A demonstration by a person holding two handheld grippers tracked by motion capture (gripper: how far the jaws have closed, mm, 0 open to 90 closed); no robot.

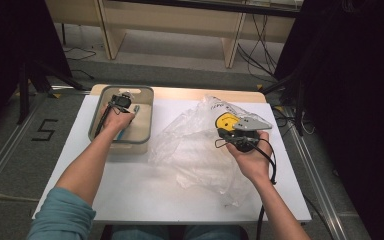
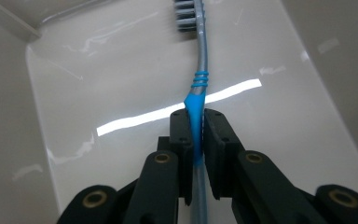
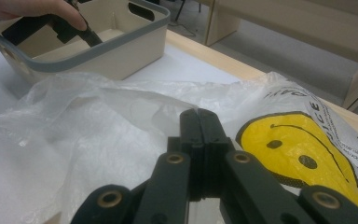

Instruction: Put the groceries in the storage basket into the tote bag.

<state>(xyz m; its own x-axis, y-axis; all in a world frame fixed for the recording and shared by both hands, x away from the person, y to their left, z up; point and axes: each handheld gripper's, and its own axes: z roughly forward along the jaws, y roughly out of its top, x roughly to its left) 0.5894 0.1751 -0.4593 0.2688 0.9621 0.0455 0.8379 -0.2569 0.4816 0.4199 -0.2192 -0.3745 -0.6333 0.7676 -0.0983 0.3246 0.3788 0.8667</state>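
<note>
In the high view the left gripper (image 1: 121,101) sits in the upper left of the frame, reaching down into a beige bin (image 1: 145,134) with a grey rim that stands on the white desk (image 1: 130,195). The left gripper view shows its two black fingers (image 2: 181,133) pressed together on the blue grip section of a toothbrush (image 2: 198,88), which runs up the middle of that frame to dark bristles at the top edge. The handle passes between the fingers and on down to the bottom edge. The toothbrush lies close over the glossy floor of the bin, whose walls rise at both sides of the frame; whether it rests on that floor I cannot tell.

The right gripper (image 1: 227,136) is right of centre in the high view, over a crumpled clear plastic bag (image 1: 190,150) spread across the desk, beside the yellow smiley face (image 1: 226,120) printed on it. In the right gripper view its fingers (image 3: 191,128) stand fully closed, meeting at the tips in the middle of the frame, with the thin film of the bag apparently caught between them. The smiley face lies at the lower right there, the bin at the upper left.
</note>
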